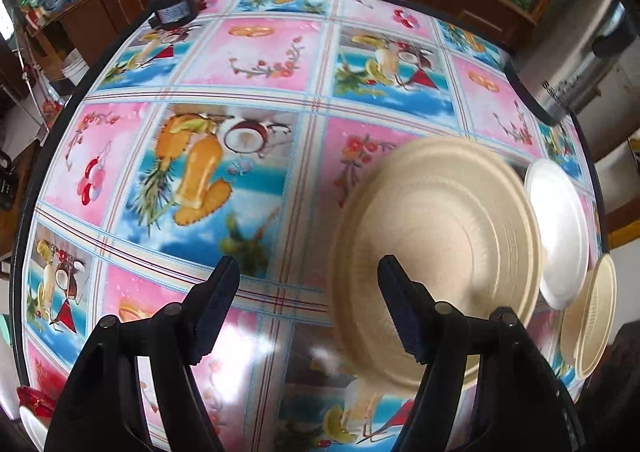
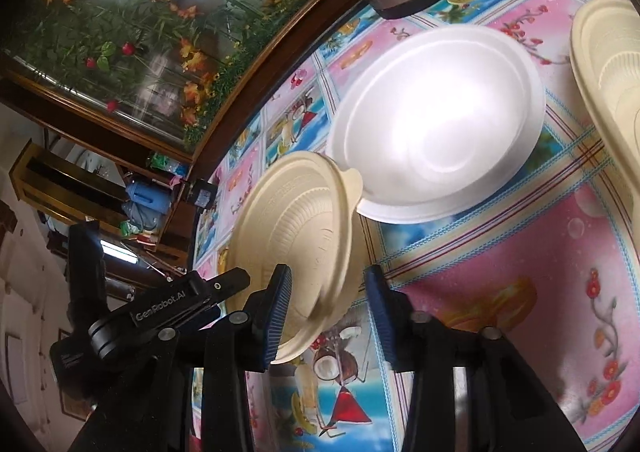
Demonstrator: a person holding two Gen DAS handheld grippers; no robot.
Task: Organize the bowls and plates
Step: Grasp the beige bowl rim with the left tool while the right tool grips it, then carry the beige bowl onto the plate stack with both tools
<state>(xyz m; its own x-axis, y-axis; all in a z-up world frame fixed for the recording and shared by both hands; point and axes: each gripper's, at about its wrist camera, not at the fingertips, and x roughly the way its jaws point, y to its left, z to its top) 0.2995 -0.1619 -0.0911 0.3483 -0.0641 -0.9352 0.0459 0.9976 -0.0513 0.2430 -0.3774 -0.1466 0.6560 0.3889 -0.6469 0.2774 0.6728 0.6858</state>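
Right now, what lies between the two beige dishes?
A white plate lies between the nearer beige dish and the other beige dish at the right edge; both wrist views show it.

Bright daylight, glare on the white bowl and glossy tablecloth, motion blur, fisheye-bent edges.

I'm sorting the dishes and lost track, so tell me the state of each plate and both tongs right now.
Tilted beige plate: raised on edge, rim between the right tongs.
White plate: flat on the table, empty.
Other beige plate: on the table, partly out of view.
Left tongs: open, gripping nothing.
Right tongs: open, a gap shows beside one pad.
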